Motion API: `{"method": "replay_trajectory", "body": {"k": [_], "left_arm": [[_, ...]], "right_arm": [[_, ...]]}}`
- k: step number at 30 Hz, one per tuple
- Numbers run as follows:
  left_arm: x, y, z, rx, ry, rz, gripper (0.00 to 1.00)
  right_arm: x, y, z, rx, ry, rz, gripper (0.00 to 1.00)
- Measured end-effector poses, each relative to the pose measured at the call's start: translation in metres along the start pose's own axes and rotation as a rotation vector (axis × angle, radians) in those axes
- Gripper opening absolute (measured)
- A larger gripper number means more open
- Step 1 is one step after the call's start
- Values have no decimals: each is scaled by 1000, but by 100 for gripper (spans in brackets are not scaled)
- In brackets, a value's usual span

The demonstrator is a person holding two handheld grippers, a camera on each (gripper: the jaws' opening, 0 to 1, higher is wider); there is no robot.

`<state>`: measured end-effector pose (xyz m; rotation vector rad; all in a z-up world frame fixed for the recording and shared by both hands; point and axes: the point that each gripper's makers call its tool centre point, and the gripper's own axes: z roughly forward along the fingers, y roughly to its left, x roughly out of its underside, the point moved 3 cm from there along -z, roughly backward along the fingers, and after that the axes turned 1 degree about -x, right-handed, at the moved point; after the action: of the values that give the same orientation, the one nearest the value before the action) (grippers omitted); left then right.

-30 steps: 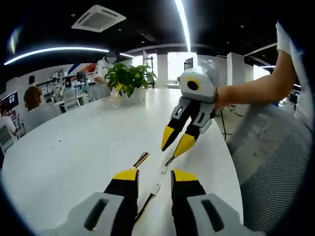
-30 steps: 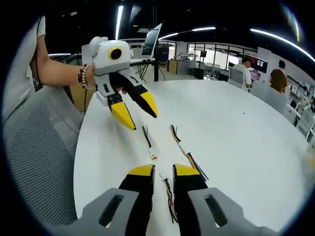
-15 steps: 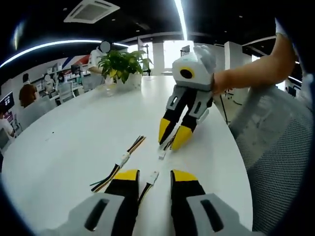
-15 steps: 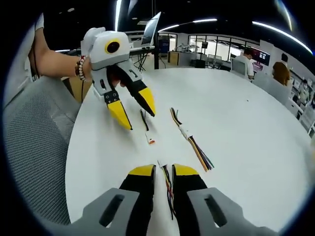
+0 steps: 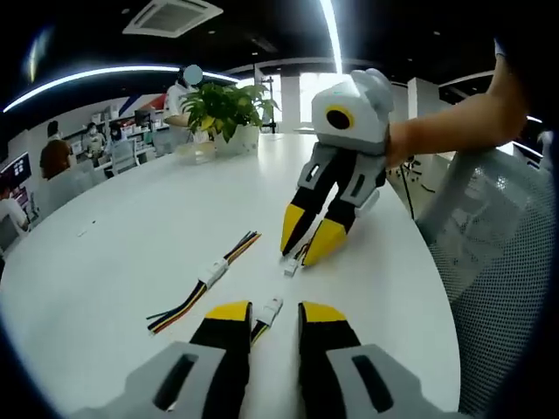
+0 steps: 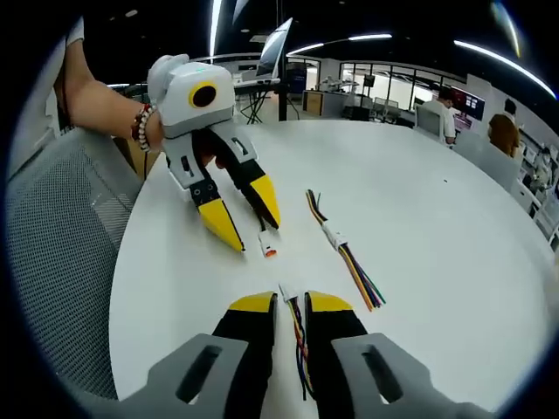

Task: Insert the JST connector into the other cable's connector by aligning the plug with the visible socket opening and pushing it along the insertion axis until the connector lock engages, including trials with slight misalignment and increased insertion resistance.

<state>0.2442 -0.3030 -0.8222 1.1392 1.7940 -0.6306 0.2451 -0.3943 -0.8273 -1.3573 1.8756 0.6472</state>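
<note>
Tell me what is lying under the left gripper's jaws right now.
Between the open jaws of the left gripper a white connector lies on the white table, its wires running back toward the camera. Where the wires go on under the gripper body is covered.

Two short cables lie unmated on the white table [image 5: 131,244]. One cable [image 5: 260,321] with a white plug [image 5: 272,305] lies between the left gripper's yellow fingers [image 5: 229,312]. The other cable [image 6: 298,336], with multicoloured wires, ends in a white socket [image 6: 287,291] between the right gripper's fingers [image 6: 253,303]. The two connectors lie near each other, apart.
</note>
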Motion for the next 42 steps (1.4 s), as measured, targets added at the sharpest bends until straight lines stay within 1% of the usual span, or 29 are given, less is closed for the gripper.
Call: {"method": "replay_trajectory", "body": {"k": [4, 8, 13, 16, 21, 25, 30, 36, 39, 42], "left_arm": [[3, 0, 2, 5, 3, -10, 12], [2, 0, 3, -2, -3, 19, 9], [3, 4, 2, -16, -6, 15, 6], [6, 5, 2, -13, -4, 10, 4], [8, 4, 3, -2, -8, 0, 3], [8, 4, 3, 2, -15, 18, 3], [9, 2, 5, 13, -29, 41, 1], [7, 1, 5, 21, -18, 59, 0], [7, -2, 3, 53, -4, 83, 0], [3, -4, 1, 66, -5, 96, 0]], "right_arm": [[0, 0, 2, -5, 1, -1, 9], [0, -1, 4, -12, -2, 1, 8], [1, -1, 6, -14, -7, 11, 7], [2, -1, 6, -19, -6, 15, 7], [2, -2, 5, -21, -12, 25, 8], [2, -1, 5, -27, -19, 27, 8], [2, 0, 6, -35, -26, 7, 5], [1, 3, 6, -49, -21, -12, 5], [0, 6, 5, -62, -3, -41, 5], [-6, 8, 4, -74, -16, -62, 5]]}}
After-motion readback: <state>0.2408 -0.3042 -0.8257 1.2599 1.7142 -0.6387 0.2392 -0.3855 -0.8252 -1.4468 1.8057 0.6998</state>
